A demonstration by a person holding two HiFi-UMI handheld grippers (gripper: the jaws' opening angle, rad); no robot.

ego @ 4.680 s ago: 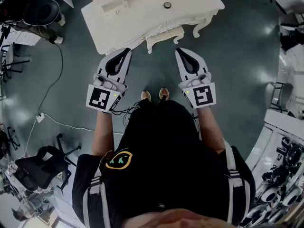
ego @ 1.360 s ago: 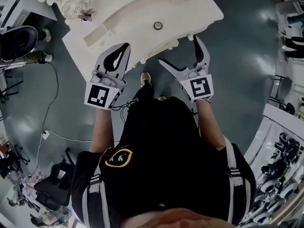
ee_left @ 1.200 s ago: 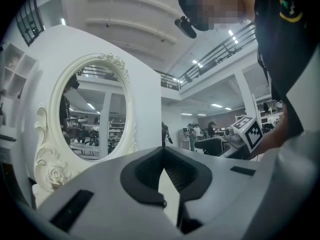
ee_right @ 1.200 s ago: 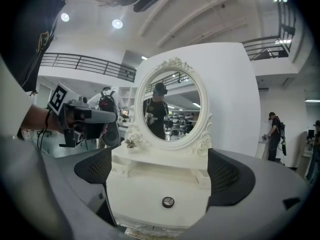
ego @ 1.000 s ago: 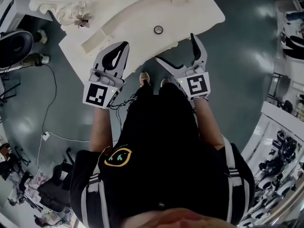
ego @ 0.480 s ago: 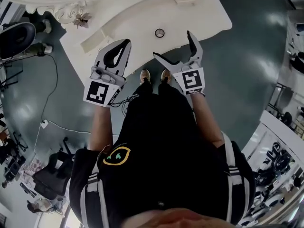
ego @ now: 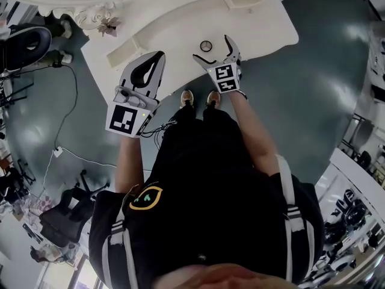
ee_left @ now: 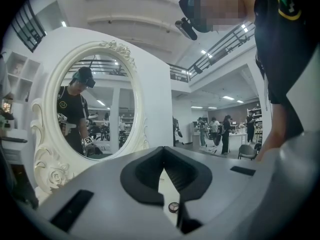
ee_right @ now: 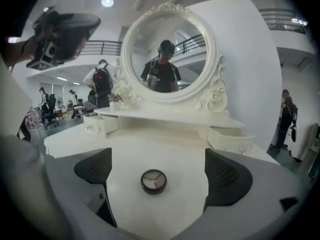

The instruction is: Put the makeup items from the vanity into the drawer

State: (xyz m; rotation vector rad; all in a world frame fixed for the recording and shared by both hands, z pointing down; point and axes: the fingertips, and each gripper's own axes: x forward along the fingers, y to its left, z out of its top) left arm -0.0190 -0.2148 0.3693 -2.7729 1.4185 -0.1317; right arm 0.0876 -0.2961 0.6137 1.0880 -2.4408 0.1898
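A small round dark compact (ego: 206, 46) (ee_right: 153, 181) lies on the white vanity top (ego: 180, 23). My right gripper (ego: 212, 48) (ee_right: 160, 172) is open and reaches over the vanity's front edge. Its jaws stand either side of the compact without touching it. My left gripper (ego: 157, 56) (ee_left: 162, 151) is shut and empty, held over the vanity's front edge to the left. The compact (ee_left: 173, 207) shows low in the left gripper view, through the gap below the shut jaws.
An oval mirror (ee_right: 167, 59) in an ornate white frame stands at the back of the vanity. Small drawer boxes (ee_right: 100, 124) (ee_right: 231, 137) sit on the top at either side; the right one looks slightly pulled out. A flower pot (ego: 109, 26) stands at the back left. Grey floor surrounds the vanity.
My right gripper has moved forward over the vanity top, still open, until its jaws flank the compact. The left gripper has stayed shut in about the same place.
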